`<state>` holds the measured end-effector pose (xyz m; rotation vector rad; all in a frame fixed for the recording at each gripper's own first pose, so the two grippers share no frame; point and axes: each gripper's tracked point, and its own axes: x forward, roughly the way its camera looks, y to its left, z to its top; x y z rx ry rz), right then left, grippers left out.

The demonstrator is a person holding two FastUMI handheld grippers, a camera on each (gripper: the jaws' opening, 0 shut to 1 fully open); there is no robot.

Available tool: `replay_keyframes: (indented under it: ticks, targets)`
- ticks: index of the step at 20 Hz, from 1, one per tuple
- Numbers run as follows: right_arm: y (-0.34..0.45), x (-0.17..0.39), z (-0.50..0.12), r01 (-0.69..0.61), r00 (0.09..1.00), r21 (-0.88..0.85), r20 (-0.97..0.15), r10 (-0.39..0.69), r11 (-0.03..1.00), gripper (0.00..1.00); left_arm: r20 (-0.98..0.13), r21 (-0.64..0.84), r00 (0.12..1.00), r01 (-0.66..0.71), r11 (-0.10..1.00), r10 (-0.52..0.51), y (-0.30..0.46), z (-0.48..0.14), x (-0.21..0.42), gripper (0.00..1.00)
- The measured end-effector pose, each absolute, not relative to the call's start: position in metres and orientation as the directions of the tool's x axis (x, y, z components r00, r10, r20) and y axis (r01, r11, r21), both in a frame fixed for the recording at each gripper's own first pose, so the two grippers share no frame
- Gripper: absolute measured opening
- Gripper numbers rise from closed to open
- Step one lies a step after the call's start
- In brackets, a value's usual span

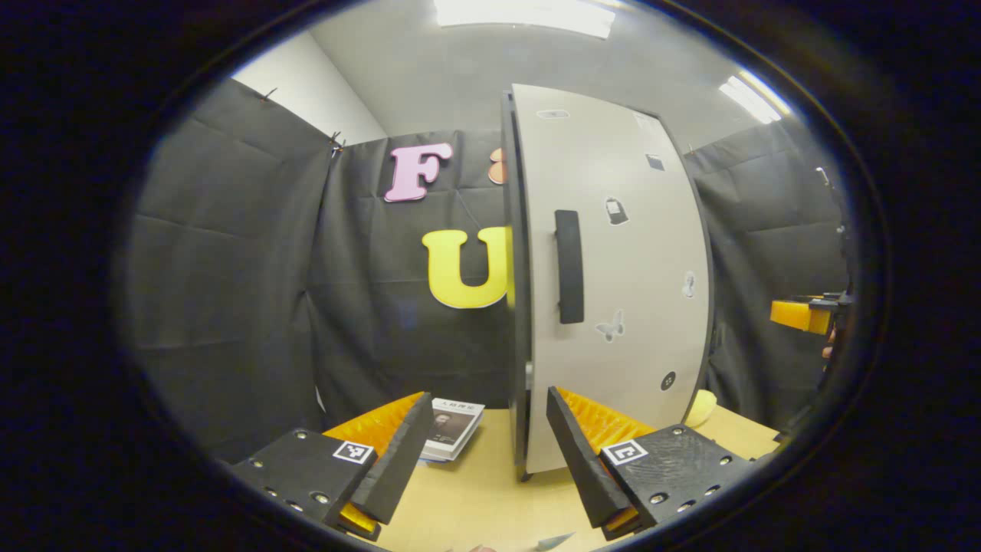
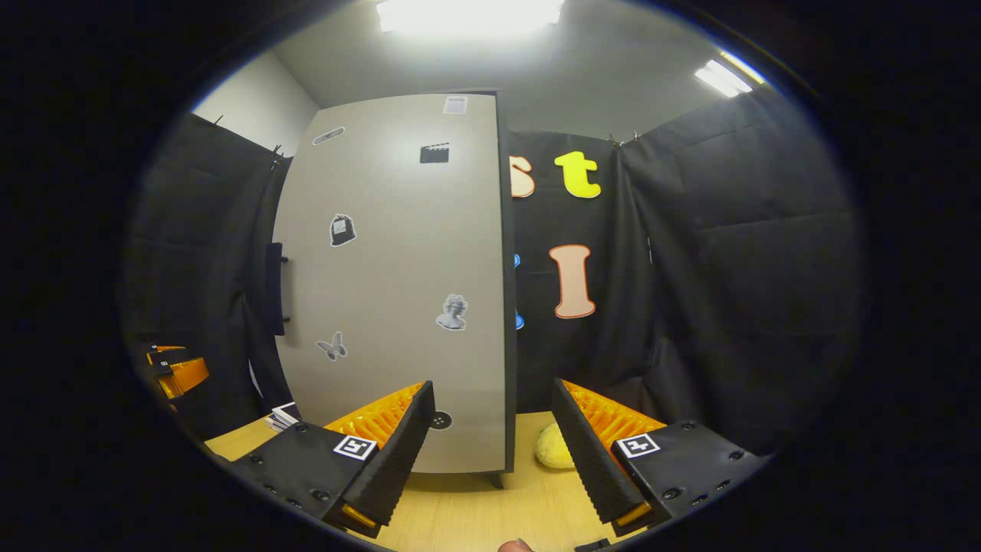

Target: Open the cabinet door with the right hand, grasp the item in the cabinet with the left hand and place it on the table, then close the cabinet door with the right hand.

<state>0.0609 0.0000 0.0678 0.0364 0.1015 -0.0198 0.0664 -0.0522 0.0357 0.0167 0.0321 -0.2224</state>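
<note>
A tall cabinet (image 1: 529, 429) stands on the wooden table, its pale grey door (image 1: 636, 253) closed and dotted with small stickers. On the door's left side runs a black vertical handle (image 1: 569, 266). My left gripper (image 1: 488, 399) is open and empty, close in front of the cabinet's lower left corner. My right gripper (image 2: 494, 387) is also open and empty, facing the same door (image 2: 398, 291) near its right edge, with the handle (image 2: 274, 287) far off to its left. Whatever is inside the cabinet is hidden.
A thin book (image 1: 452, 428) lies on the table (image 1: 483, 498) left of the cabinet. A yellow lump (image 2: 553, 447) sits on the table (image 2: 475, 510) at the cabinet's right side. Black cloth walls surround the booth. The right gripper (image 1: 801, 314) shows far right.
</note>
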Motion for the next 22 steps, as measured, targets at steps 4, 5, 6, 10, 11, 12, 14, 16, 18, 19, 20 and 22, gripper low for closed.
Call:
replay_keyframes:
  ticks: [4,5,6,10,11,12,14,16,18,19,20,22]
  targets:
    - [-0.035,0.043,0.061,0.044,0.994,0.052,-0.107,-0.038,0.998,0.98,-0.021,0.023,0.973,0.231,0.973,-0.230,-0.076,0.043,0.058,0.90]
    - [-0.040,0.040,0.059,0.050,0.993,0.050,-0.110,-0.044,0.998,0.98,-0.021,0.025,0.973,0.231,0.973,-0.230,-0.081,0.043,0.056,0.90]
    - [-0.044,0.039,0.058,0.053,0.993,0.048,-0.109,-0.047,0.997,0.98,-0.021,0.026,0.973,0.229,0.973,-0.228,-0.083,0.042,0.054,0.92]
    - [-0.051,0.036,0.058,0.044,0.995,0.061,-0.091,-0.038,0.997,0.98,-0.041,0.038,0.977,0.211,0.977,-0.210,-0.084,0.038,0.049,0.90]
    - [-0.050,0.036,0.057,0.036,0.995,0.066,-0.091,-0.030,0.997,0.98,-0.035,0.041,0.979,0.203,0.978,-0.202,-0.082,0.040,0.048,0.90]
    - [-0.049,0.037,0.057,0.033,0.995,0.067,-0.092,-0.027,0.997,0.98,-0.033,0.042,0.980,0.195,0.980,-0.194,-0.080,0.040,0.047,0.93]
    - [-0.049,0.039,0.057,0.029,0.996,0.065,-0.089,-0.023,0.997,0.98,-0.035,0.041,0.982,0.186,0.982,-0.185,-0.077,0.040,0.044,0.90]
    - [-0.048,0.038,0.056,0.021,0.996,0.060,-0.093,-0.016,0.998,0.98,-0.032,0.042,0.984,0.176,0.984,-0.175,-0.073,0.042,0.043,0.90]
    - [-0.046,0.038,0.059,0.017,0.996,0.060,-0.086,-0.012,0.998,0.98,-0.028,0.044,0.986,0.167,0.985,-0.166,-0.068,0.043,0.044,0.92]
    - [-0.046,0.038,0.059,0.013,0.996,0.059,-0.084,-0.008,0.998,0.98,-0.031,0.044,0.986,0.165,0.985,-0.164,-0.066,0.042,0.044,0.92]
    - [-0.045,0.037,0.061,0.010,0.997,0.056,-0.080,-0.006,0.998,0.98,-0.034,0.043,0.986,0.163,0.986,-0.161,-0.064,0.041,0.043,0.92]
    - [-0.043,0.036,0.064,0.003,0.997,0.050,-0.073,0.000,0.999,0.98,-0.035,0.039,0.987,0.160,0.986,-0.159,-0.063,0.039,0.045,0.90]
